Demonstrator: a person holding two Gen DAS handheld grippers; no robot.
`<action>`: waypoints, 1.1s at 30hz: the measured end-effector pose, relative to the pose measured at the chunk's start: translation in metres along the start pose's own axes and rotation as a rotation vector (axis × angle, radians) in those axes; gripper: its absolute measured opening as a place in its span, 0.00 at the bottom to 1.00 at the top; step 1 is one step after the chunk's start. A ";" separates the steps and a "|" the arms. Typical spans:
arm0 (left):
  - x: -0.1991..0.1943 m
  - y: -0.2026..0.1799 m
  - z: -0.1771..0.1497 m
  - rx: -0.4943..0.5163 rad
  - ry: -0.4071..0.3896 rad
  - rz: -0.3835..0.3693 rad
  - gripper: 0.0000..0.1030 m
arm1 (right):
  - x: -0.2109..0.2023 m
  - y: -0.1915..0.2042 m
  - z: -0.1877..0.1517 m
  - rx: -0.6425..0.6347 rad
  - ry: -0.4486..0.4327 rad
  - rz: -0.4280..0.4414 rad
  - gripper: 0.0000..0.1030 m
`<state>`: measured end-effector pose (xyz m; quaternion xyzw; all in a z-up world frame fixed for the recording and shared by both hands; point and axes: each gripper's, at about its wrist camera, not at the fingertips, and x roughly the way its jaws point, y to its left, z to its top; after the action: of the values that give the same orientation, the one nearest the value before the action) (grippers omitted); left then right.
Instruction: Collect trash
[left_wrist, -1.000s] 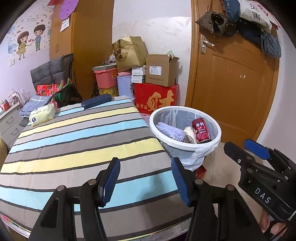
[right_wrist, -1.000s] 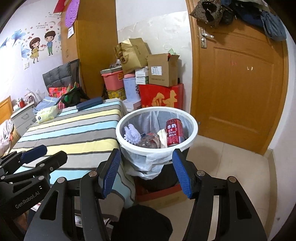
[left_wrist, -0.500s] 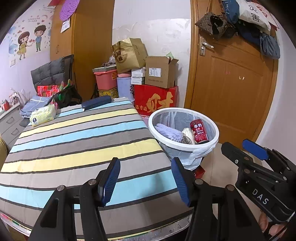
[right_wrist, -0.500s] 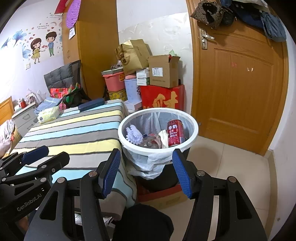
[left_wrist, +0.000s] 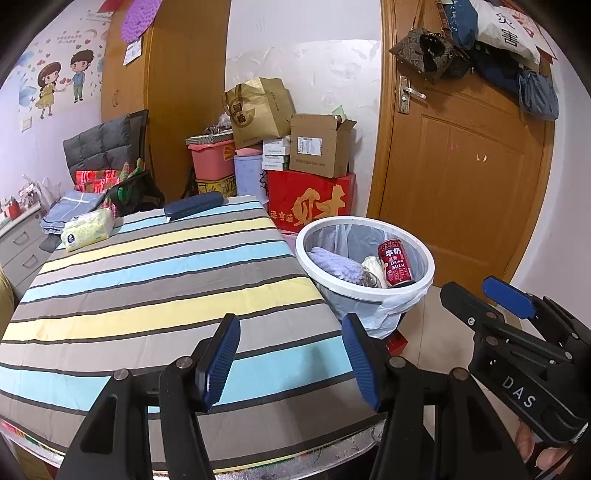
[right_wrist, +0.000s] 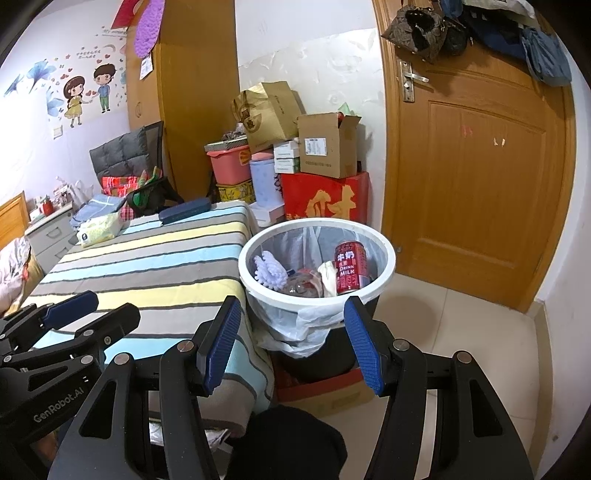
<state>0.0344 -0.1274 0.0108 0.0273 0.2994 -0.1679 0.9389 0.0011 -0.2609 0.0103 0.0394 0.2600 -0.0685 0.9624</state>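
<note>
Change since earlier frames: both of your grippers have eased back a little from the bin; nothing on the desk or in the bin has shifted.
Tissue pack (left_wrist: 88, 229): lies at the far left corner of the striped desk (left_wrist: 155, 295), apparently a household item rather than trash.
Dark blue case (left_wrist: 194, 205): rests along the far edge of the desk, well apart from your fingers.
Left gripper (left_wrist: 290, 360): you hold it over the near edge of the desk, fingers spread wide with nothing between them; its body reads "GenRobot.AI" in the right wrist view.
Trash bin (right_wrist: 384, 280): white-rimmed, lined with a plastic bag, standing just beside the desk's right edge, likely so items can drop straight in.
Trash: a lilac fuzzy item (right_wrist: 271, 271), a clear crumpled item (right_wrist: 304, 282) and a red can (right_wrist: 350, 269) reading "DRINK MILK" all lie inside the bin; your collecting looks finished.
Right gripper (right_wrist: 291, 350): you aim it at the bin, fingers wide apart and empty; its body reads "DAS" in the left wrist view.
Red box (left_wrist: 310, 201): behind the bin, bearing a large gold Chinese character.
</note>
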 end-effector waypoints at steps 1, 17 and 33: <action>0.000 0.000 0.000 -0.001 0.000 -0.001 0.55 | 0.000 0.000 0.000 -0.001 0.001 -0.001 0.58; -0.004 0.003 -0.002 -0.013 -0.001 -0.006 0.55 | -0.003 0.001 0.001 -0.005 0.000 -0.005 0.58; -0.006 0.003 -0.002 -0.014 -0.001 -0.005 0.55 | -0.001 0.002 0.001 -0.007 0.004 -0.002 0.58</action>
<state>0.0294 -0.1221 0.0126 0.0197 0.3000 -0.1681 0.9388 0.0009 -0.2594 0.0119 0.0357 0.2620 -0.0686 0.9620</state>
